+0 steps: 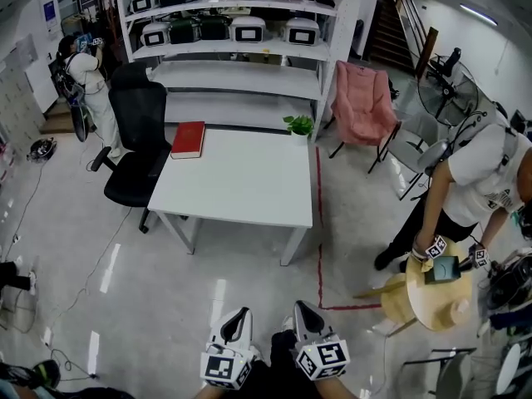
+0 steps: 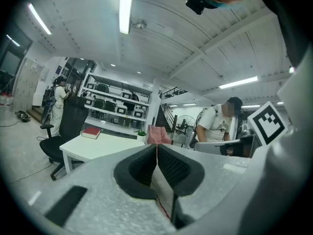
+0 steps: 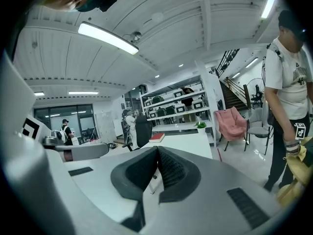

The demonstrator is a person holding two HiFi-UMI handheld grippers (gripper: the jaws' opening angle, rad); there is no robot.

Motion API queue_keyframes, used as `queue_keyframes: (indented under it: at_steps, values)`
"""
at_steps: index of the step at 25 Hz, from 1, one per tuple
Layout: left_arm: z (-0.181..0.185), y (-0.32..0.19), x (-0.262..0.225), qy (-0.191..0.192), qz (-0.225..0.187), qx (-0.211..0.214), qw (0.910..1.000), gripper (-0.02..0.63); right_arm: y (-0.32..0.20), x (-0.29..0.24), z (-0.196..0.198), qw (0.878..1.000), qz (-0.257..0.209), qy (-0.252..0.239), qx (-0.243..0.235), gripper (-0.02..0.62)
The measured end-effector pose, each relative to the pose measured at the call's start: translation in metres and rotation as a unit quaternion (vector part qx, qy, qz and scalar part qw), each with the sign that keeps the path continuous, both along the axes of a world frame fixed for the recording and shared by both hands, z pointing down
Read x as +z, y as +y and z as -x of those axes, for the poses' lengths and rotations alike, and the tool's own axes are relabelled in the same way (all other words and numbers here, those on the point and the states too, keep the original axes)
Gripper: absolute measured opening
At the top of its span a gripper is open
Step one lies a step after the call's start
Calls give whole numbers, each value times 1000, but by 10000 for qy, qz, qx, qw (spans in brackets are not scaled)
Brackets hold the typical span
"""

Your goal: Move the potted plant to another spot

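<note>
Closest in, low in the head view, the left hand-held gripper (image 1: 240, 314) and the right hand-held gripper (image 1: 304, 309) sit side by side, both pointing forward over the grey floor. Each gripper's own view shows the black ribbed pads pressed together, so both are clenched with nothing caught between them. Out ahead stands the white surface (image 1: 241, 181), well apart from both grippers. The potted plant (image 1: 299, 125), small and green-leaved in a pale pot, sits at the far right corner of that surface, right by the edge. Over on the far left corner lies a red book (image 1: 189, 139), flat. A black office chair (image 1: 135, 148) is parked just beside the surface's left end, and a white shelving unit (image 1: 241, 77) runs along behind. A pink chair (image 1: 362, 105) stands to the right of the plant. A red line (image 1: 318, 223) on the floor runs along the surface's right side. Further right, a person (image 1: 474, 181) bends over a round wooden table (image 1: 416, 302).
</note>
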State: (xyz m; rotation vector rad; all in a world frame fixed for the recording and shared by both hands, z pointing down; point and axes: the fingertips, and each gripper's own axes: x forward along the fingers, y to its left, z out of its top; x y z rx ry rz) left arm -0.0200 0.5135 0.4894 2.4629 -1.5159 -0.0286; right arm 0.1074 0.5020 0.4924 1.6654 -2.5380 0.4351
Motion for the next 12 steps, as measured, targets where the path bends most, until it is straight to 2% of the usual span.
queue_keyframes:
  at_steps: [5, 9, 12]
  values:
    - [6, -24, 10, 38, 85, 30, 10000, 23, -24, 7, 7, 10000, 14, -17, 44, 12]
    - [3, -59, 10, 5, 56, 97, 9999, 23, -59, 11, 8, 10000, 21, -20, 14, 12]
    - [5, -91, 10, -46, 86, -17, 10000, 23, -90, 11, 7, 10000, 22, -48, 4, 12]
